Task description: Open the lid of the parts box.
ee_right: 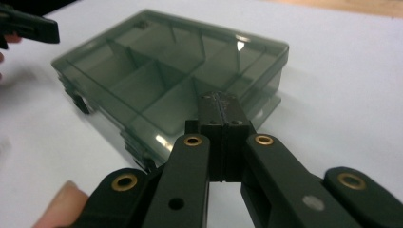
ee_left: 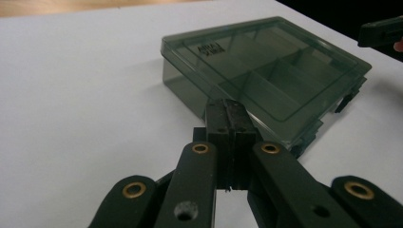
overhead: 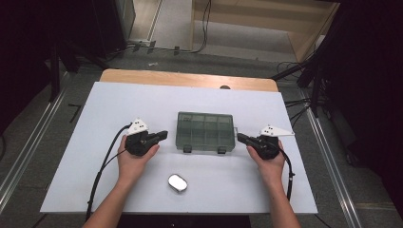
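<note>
High view: both jaws closed, empty, flanking the compartment box (overhead: 205,131).

A small shiny oval thing (overhead: 177,183) is seen lying on the white table (overhead: 95,142), near the front edge. A strip of brown wood (overhead: 190,78) is seen along the far end of the table. Black cables (overhead: 205,28) are laid on the grey floor (overhead: 43,128) behind it.

Left tool (ee_left: 227,110), jaws pressed together, sits just beside the closed compartment box (ee_left: 266,71).
</note>
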The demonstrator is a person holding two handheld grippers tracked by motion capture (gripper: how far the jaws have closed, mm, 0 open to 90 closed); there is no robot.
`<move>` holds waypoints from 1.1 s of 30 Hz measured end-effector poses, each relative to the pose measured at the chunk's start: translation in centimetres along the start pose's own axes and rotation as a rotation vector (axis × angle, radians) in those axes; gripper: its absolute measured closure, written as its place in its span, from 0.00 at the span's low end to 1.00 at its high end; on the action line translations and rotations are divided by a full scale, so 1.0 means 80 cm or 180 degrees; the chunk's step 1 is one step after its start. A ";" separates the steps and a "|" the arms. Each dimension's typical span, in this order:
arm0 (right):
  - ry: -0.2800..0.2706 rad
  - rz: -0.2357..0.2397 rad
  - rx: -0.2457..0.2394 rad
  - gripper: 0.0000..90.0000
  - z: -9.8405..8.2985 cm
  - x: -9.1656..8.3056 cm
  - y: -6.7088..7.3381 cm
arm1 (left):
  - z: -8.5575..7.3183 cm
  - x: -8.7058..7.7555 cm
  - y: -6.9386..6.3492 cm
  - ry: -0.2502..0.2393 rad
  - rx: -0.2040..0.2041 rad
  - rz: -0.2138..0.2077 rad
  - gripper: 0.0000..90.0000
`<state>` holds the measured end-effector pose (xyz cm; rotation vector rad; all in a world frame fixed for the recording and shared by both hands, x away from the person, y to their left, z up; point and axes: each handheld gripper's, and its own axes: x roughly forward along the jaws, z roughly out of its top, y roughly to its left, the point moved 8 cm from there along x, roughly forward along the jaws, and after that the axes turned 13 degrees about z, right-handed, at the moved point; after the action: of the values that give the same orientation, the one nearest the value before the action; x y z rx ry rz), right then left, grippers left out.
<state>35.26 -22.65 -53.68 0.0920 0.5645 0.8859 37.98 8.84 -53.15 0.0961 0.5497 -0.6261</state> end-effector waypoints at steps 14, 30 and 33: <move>0.0473 0.0037 -0.0072 0.98 -0.037 0.007 0.007 | -0.025 0.008 -0.020 0.0393 0.0236 -0.0253 0.99; 0.0541 0.0030 -0.0123 0.98 -0.042 0.008 0.009 | -0.028 0.011 -0.028 0.0460 0.0351 -0.0277 0.99; 0.0536 0.0045 -0.0143 0.98 -0.041 0.007 0.010 | -0.027 0.011 -0.028 0.0451 0.0358 -0.0281 0.99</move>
<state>33.31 -22.22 -56.49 -0.0196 0.7010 0.9248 36.26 7.09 -55.29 0.2244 0.6580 -0.7401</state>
